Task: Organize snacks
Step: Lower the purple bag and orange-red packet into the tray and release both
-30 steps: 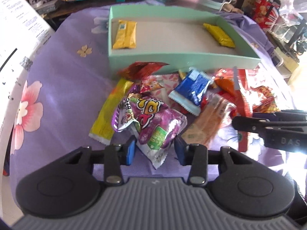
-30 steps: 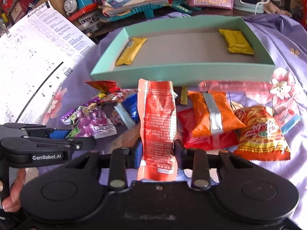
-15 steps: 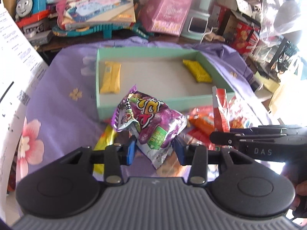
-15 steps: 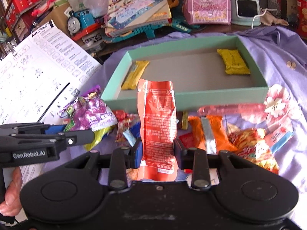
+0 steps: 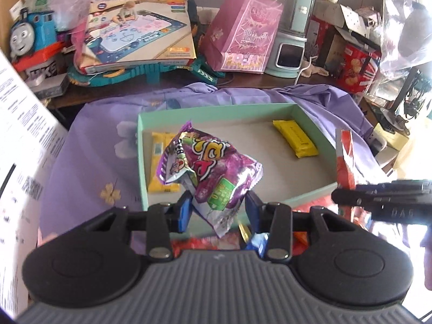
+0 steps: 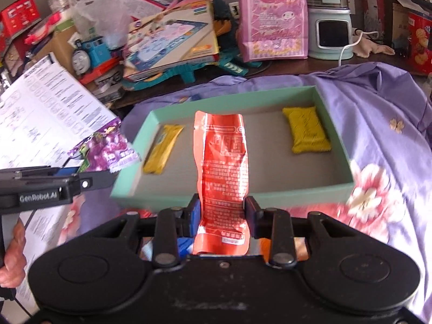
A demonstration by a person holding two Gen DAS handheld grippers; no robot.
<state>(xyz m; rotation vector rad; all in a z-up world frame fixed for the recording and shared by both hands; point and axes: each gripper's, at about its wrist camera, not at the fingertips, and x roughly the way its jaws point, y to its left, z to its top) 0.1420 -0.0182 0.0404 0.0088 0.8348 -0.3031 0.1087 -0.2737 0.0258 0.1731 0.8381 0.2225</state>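
We hold two tools above a shallow mint-green cardboard tray. Our left tool grips a crinkly purple snack bag over the tray's near-left corner; our right tool clamps a long red foil packet upright over its near edge. Two yellow wrapped snacks lie inside the tray. Toy boxes and a pink gift bag crowd behind the tray.

Left gripper clamps purple snack bag before the green tray.

yellow snack packets in tray: 2 | purple snack bag: 1 | red snack packet: 1 | green tray: 1
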